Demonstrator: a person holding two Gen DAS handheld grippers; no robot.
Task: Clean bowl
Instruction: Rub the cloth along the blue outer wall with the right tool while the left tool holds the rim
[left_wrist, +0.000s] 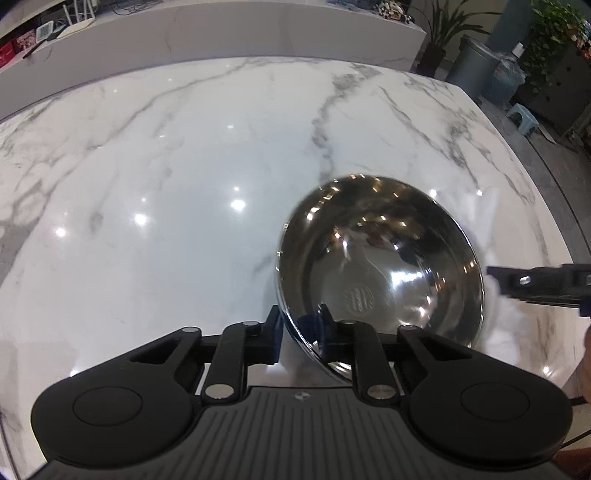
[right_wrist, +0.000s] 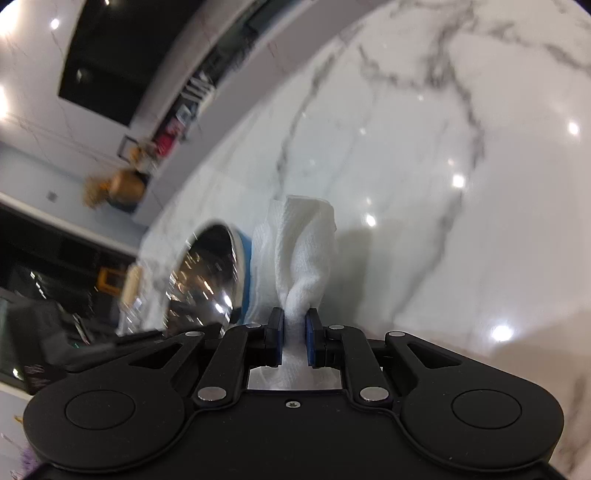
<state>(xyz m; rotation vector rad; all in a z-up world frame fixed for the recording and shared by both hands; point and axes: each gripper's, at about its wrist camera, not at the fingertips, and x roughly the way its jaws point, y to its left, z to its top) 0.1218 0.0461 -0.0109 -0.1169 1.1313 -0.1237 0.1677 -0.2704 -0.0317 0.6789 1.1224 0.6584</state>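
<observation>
The left gripper (left_wrist: 300, 325) clamps the near rim of a steel bowl (left_wrist: 380, 266), one blue pad inside the wall and one outside, tilting its polished hollow toward the camera above a white marble countertop (left_wrist: 166, 177). The right gripper (right_wrist: 294, 334) pinches a bunched white paper towel (right_wrist: 299, 251) between its pads, the wad seemingly pressed against the bowl's blue-trimmed outer side, though blur leaves the contact uncertain. Potted plants (left_wrist: 447, 26) stand beyond the counter.
</observation>
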